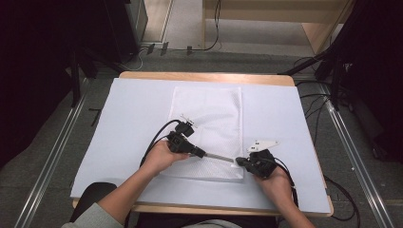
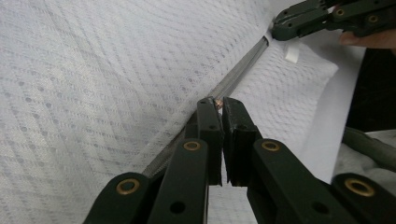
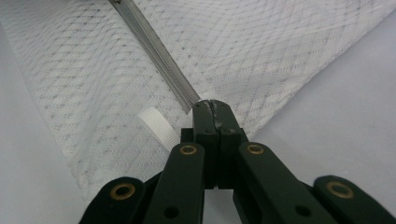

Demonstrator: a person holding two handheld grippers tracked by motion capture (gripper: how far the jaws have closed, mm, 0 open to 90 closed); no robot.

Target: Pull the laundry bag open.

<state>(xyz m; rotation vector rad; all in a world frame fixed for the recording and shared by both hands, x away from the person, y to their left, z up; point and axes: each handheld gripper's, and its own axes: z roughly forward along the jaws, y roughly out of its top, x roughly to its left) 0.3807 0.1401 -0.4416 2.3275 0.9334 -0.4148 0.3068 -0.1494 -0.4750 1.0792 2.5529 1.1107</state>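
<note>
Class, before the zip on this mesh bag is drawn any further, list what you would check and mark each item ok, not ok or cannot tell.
1. Left gripper shut on the zip puller: ok.
2. Right gripper shut on the bag's corner at the zip's end: ok.
3. Zip stretched straight between the two grippers: ok.
4. Mesh bag lying flat on the table cover: ok.
5. White loop tab clear of the zip teeth: ok.
6. Zip teeth free of snagged mesh ahead of the puller: cannot tell.

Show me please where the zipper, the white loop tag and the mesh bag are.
zipper (image 3: 159, 53): right gripper view, middle of the grey teeth.
white loop tag (image 3: 158, 127): right gripper view, its ribbed face.
mesh bag (image 1: 209, 109): high view, flat upper panel.
</note>
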